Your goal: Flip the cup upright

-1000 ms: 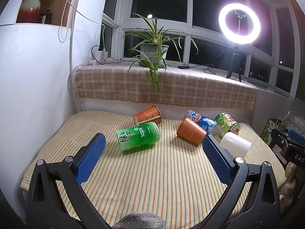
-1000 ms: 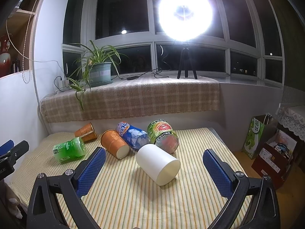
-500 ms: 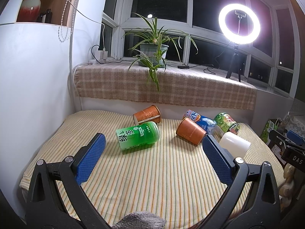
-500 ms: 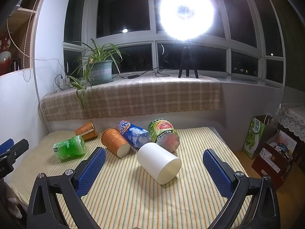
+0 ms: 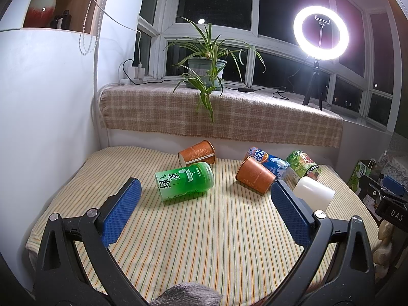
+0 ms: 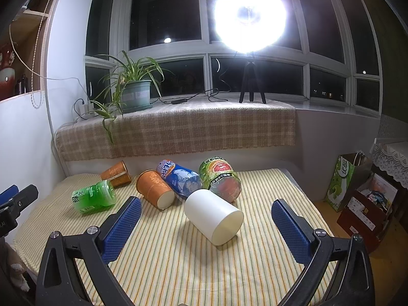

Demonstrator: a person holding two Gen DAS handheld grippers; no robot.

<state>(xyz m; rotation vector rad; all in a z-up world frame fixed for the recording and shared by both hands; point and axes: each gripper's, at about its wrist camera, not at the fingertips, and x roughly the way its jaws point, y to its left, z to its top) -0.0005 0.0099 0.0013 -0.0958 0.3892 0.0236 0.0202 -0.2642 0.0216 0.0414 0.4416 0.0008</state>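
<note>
Currently, nothing is uprighted: the white cylindrical paper cup [image 6: 213,216] lies on its side near the striped mattress's [image 6: 178,267] right edge. The right gripper [image 6: 206,225] and left gripper [image 5: 204,211] are held spread, empty.

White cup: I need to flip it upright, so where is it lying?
In the right wrist view, the white cup lies on its side mid-frame, just before the red-labelled bottle.

Black hand-held gripper [image 5: 205,207] frames, blue textured pads [image 5: 122,214], silver screws.
</note>
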